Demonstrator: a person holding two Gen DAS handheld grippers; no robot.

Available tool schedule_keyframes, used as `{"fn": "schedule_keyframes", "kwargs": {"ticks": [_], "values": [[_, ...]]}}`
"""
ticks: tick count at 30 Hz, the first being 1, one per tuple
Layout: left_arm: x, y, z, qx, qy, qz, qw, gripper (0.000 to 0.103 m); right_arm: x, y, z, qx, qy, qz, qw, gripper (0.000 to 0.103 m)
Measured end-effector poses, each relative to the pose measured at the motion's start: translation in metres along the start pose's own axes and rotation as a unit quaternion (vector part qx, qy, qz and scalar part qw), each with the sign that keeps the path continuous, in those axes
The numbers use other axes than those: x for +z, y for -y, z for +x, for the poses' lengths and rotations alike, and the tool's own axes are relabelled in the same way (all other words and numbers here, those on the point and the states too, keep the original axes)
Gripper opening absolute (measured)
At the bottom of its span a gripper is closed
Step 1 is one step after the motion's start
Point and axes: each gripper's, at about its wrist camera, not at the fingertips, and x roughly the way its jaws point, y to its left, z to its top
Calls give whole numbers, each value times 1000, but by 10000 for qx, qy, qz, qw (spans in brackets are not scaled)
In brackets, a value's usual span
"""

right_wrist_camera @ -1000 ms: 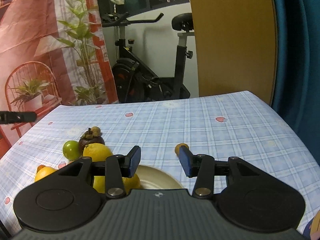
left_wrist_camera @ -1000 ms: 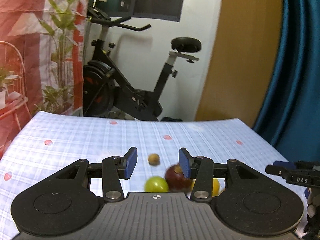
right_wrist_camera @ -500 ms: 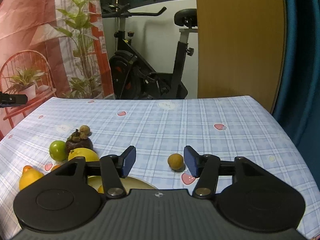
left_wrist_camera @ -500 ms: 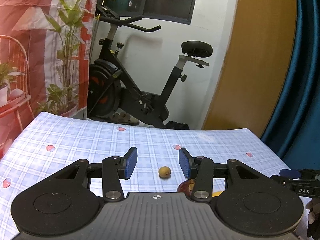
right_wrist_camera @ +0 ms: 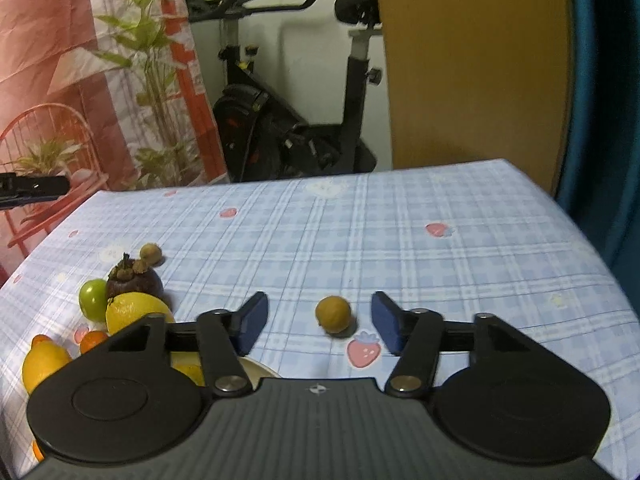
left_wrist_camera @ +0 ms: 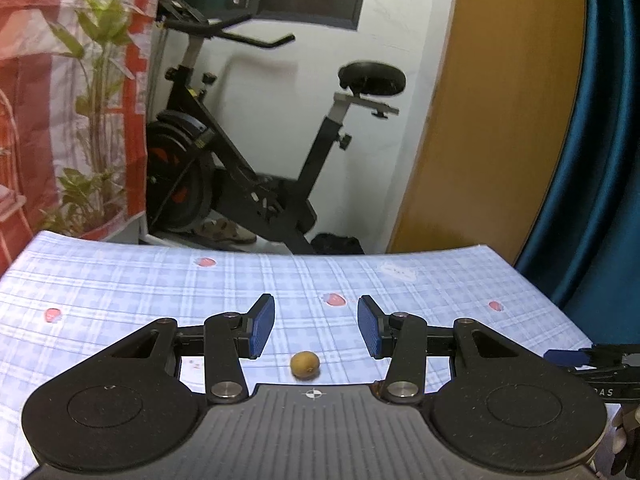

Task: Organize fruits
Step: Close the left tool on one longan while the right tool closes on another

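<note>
In the right wrist view a small brown longan (right_wrist_camera: 333,314) lies on the blue checked tablecloth (right_wrist_camera: 400,248) between the fingers of my right gripper (right_wrist_camera: 319,322). The jaws are closing and the pads stand clear of it. To the left lie a dark mangosteen (right_wrist_camera: 134,282), a green fruit (right_wrist_camera: 93,300), two lemons (right_wrist_camera: 136,312) and a second longan (right_wrist_camera: 151,254). My left gripper (left_wrist_camera: 316,326) is open over the cloth, with a longan (left_wrist_camera: 305,365) low between its fingers, untouched.
A pale plate rim (right_wrist_camera: 256,368) shows under the right gripper's left finger, with a small orange (right_wrist_camera: 93,340) beside it. An exercise bike (left_wrist_camera: 240,184) and a wooden door (left_wrist_camera: 500,120) stand beyond the table's far edge. A blue curtain (right_wrist_camera: 600,80) hangs on the right.
The longan, close to the right gripper's right pad a second ago, now lies midway between wider jaws. In the left view the fruit cluster slipped out of sight, leaving one longan.
</note>
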Motion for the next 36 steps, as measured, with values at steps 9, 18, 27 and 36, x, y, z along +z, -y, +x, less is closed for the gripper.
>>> {"fn": "schedule_keyframes", "kwargs": {"ticks": [9,18,27,36], "values": [[-3,-29,52,11,-670,-479,9966,48,6,0,39,-163,-445,-164,9987,40],[-11,-29,86,-96,-1171,-354,9924,48,4,6,53,-151,-593,-35,9981,29],[-25,-22,105,49,-1621,-128,9867,43,4,7,52,-131,-578,43,9982,29],[-26,-23,97,-7,-1622,-64,9867,29,3,6,51,-95,-592,75,9982,28]]}}
